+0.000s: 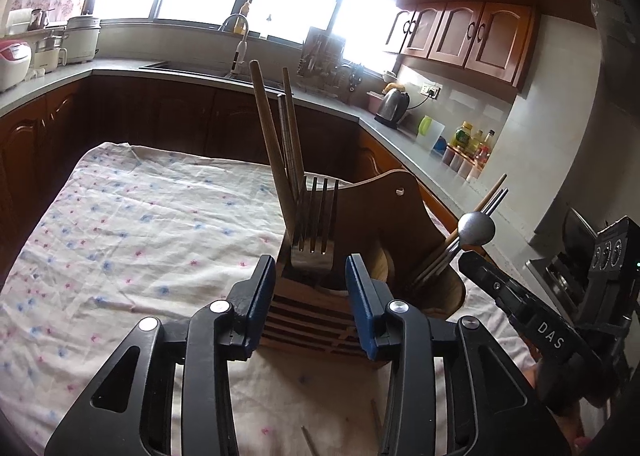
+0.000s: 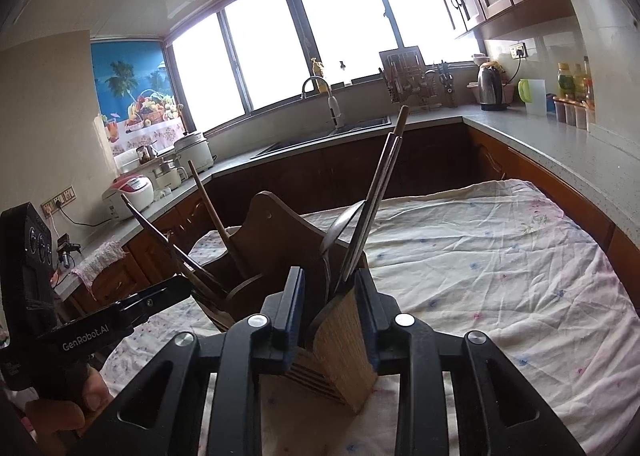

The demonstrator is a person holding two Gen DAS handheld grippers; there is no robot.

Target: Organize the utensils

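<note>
A wooden utensil holder (image 1: pixel 384 223) stands on the cloth-covered table; it also shows in the right wrist view (image 2: pixel 340 340). Its near slatted compartment holds a metal fork (image 1: pixel 314 228) and tall chopsticks (image 1: pixel 276 143). Another compartment holds a metal spoon (image 1: pixel 476 230) with more chopsticks. My left gripper (image 1: pixel 310 292) is open, its blue pads on either side of the fork compartment. My right gripper (image 2: pixel 330 312) is open around the corner compartment with the spoon (image 2: pixel 340 228) and chopsticks (image 2: pixel 380 195). The right gripper's body shows at the right in the left wrist view (image 1: pixel 532 320).
The table has a floral white cloth (image 1: pixel 120 236). Loose chopsticks (image 1: pixel 310 442) lie on it near me. Kitchen counters wrap around behind, with a sink (image 2: pixel 328 131), kettle (image 1: pixel 394 105), rice cooker (image 2: pixel 130 193) and bottles (image 1: pixel 474 143).
</note>
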